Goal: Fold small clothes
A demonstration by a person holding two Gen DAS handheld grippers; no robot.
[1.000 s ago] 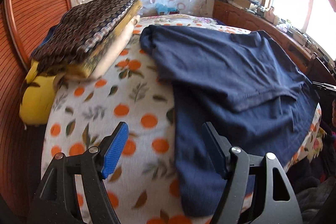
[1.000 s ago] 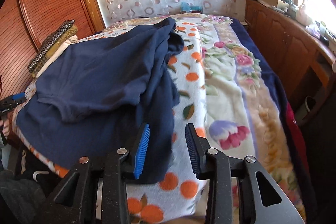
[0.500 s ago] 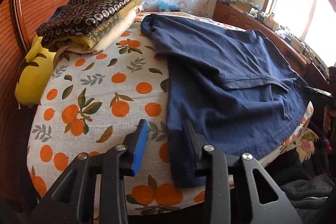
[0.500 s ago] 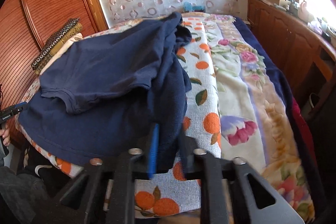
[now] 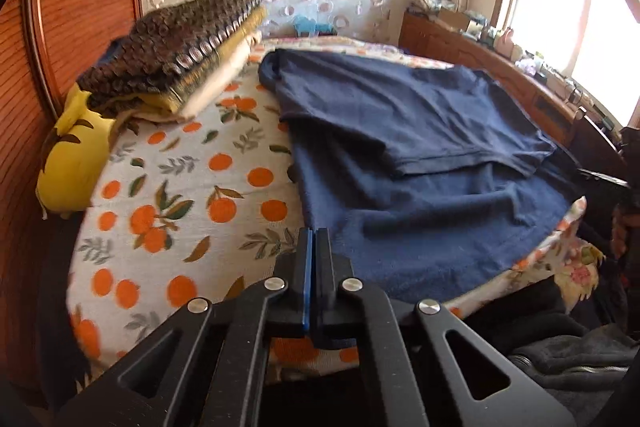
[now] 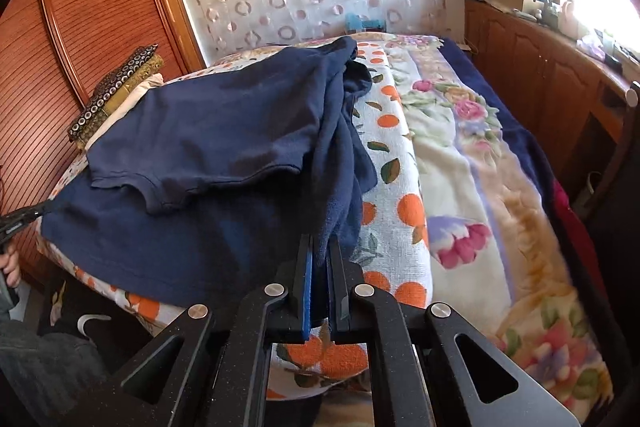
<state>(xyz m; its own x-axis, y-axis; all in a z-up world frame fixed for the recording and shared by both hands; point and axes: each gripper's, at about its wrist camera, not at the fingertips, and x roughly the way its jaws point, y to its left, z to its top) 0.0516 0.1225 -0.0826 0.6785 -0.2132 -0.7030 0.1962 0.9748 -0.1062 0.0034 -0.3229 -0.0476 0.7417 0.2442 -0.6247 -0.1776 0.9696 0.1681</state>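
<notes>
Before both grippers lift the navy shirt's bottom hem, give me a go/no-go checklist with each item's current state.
1. Right gripper shut on navy shirt hem: ok, fabric between the fingers.
2. Left gripper holding hem: cannot tell; fingers are shut at the shirt's corner, cloth between them unseen.
3. Sleeve folded in on top: ok.
4. Folded stack apart from shirt: ok.
5. Bedspread not pinched: cannot tell.

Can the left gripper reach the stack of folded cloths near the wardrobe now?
Probably not yet. The left gripper is shut at the navy T-shirt's corner, seemingly holding it. The folded stack lies across open orange-print bedcover, nothing between.
</notes>
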